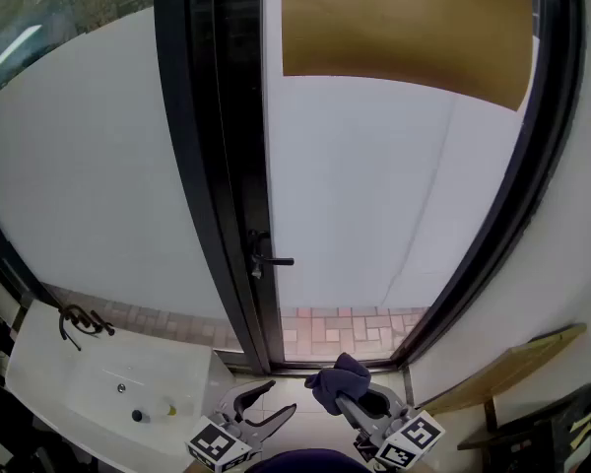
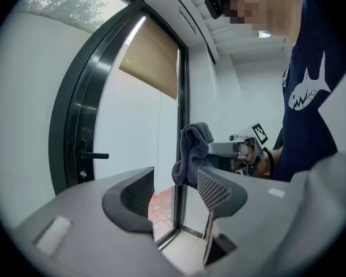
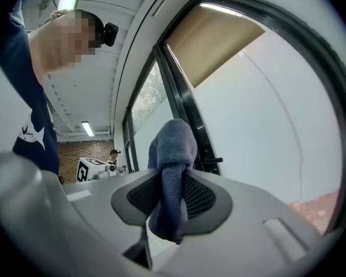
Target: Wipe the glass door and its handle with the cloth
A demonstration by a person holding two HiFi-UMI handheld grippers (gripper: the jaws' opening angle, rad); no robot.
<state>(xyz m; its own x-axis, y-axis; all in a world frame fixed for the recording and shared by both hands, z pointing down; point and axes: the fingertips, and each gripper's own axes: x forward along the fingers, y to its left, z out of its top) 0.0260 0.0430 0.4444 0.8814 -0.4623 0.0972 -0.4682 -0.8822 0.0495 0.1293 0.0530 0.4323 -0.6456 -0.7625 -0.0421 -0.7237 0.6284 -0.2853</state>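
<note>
A tall glass door (image 1: pixel 374 185) with a black frame fills the head view; its black lever handle (image 1: pixel 270 260) sticks out at the frame's left side. My right gripper (image 1: pixel 347 394) is low, in front of the door's bottom, shut on a dark blue cloth (image 1: pixel 337 377). The cloth (image 3: pixel 173 172) bulges out above the jaws and hangs below them. My left gripper (image 1: pixel 261 404) is beside it on the left, open and empty. From the left gripper view I see the door handle (image 2: pixel 93 155) to the left and the cloth (image 2: pixel 193 154) just past my open jaws.
A brown blind (image 1: pixel 404 28) covers the top of the glass. Brick paving (image 1: pixel 345 328) shows through the door's bottom. A white sink (image 1: pixel 108 382) with a dark tap stands at lower left. A wooden board (image 1: pixel 502 368) leans at lower right.
</note>
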